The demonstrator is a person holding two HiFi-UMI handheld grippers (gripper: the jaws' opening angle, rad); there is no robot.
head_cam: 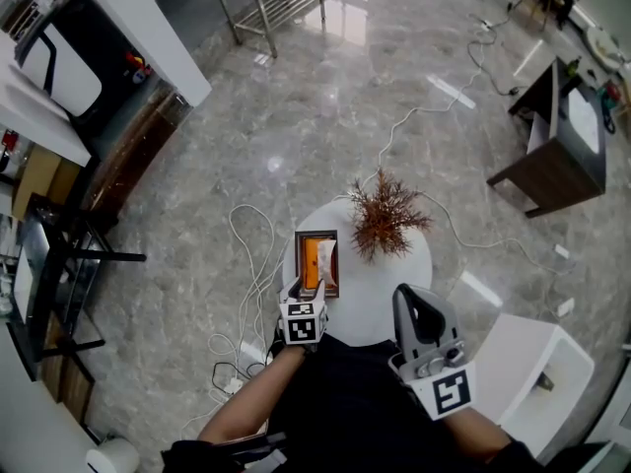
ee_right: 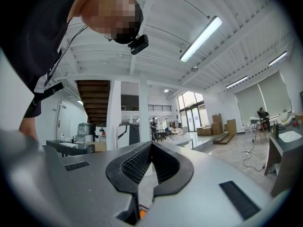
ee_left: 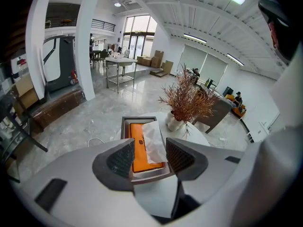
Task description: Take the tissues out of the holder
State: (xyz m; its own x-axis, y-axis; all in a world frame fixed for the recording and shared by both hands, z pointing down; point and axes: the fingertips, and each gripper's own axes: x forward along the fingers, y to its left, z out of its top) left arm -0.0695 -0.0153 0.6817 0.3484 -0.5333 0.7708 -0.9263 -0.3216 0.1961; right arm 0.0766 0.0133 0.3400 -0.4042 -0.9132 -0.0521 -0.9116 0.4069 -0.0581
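Place: large open commercial hall used as a workspace
Floor: polished grey marble floor (head_cam: 325, 116), with white cables (head_cam: 258, 289) trailing across it
Far left: steel-frame work table (head_cam: 268, 3)
Far end: brown cardboard boxes (ee_left: 155, 60) beside tall glass doors (ee_left: 135, 39)
Overhead: long white strip lights (ee_right: 201, 39) and a railed mezzanine (ee_left: 103, 25)

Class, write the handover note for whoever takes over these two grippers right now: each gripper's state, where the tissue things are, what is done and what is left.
Left gripper: open, fingers apart over the tissue holder, gripping nothing.
Right gripper: shut, empty, held level away from the table.
Things: the holder sits on the round white table beside the dried plant; one tissue sticks up from its orange top.
Done: no pulled-out tissue in sight.
Left: lower, close on the tissue, draw it out.
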